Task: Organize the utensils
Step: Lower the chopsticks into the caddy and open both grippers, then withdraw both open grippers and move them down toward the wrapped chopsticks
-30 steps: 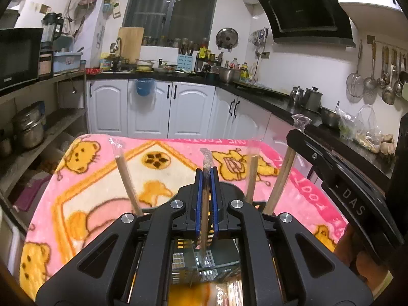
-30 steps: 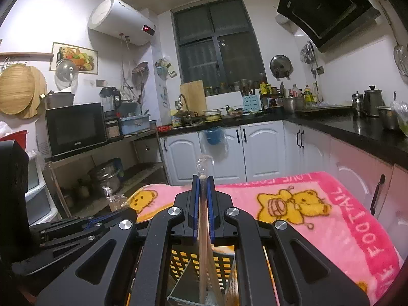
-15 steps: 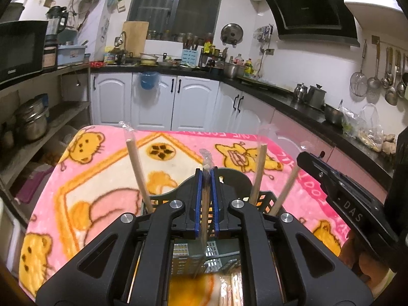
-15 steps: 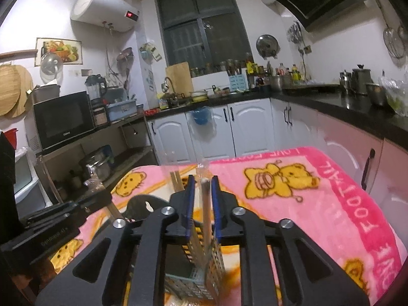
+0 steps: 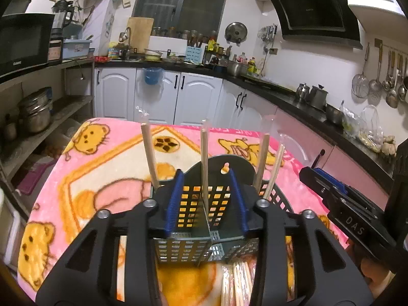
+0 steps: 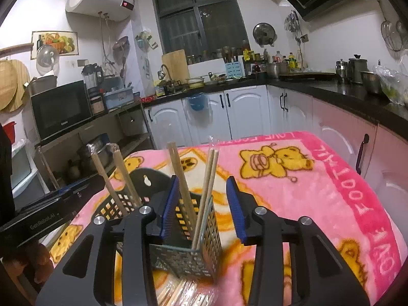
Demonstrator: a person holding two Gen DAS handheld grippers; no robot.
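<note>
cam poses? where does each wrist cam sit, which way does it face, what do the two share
Left wrist: rides the left gripper, looking forward and slightly down at the utensil holder; own jaws apart, right gripper at right edge.
Right wrist: rides the right gripper, same tilt; own jaws apart, left gripper at left.
Shared: holder, wrapped chopsticks, pink bear blanket, kitchen cabinets.

A pink bear-print blanket (image 6: 318, 186) covers the table, bearing a perforated utensil caddy (image 6: 193, 255) and wrapped chopstick packets (image 5: 237, 280).

Both wrist views look down, close, sharing the holder (image 5: 193, 219)
</note>
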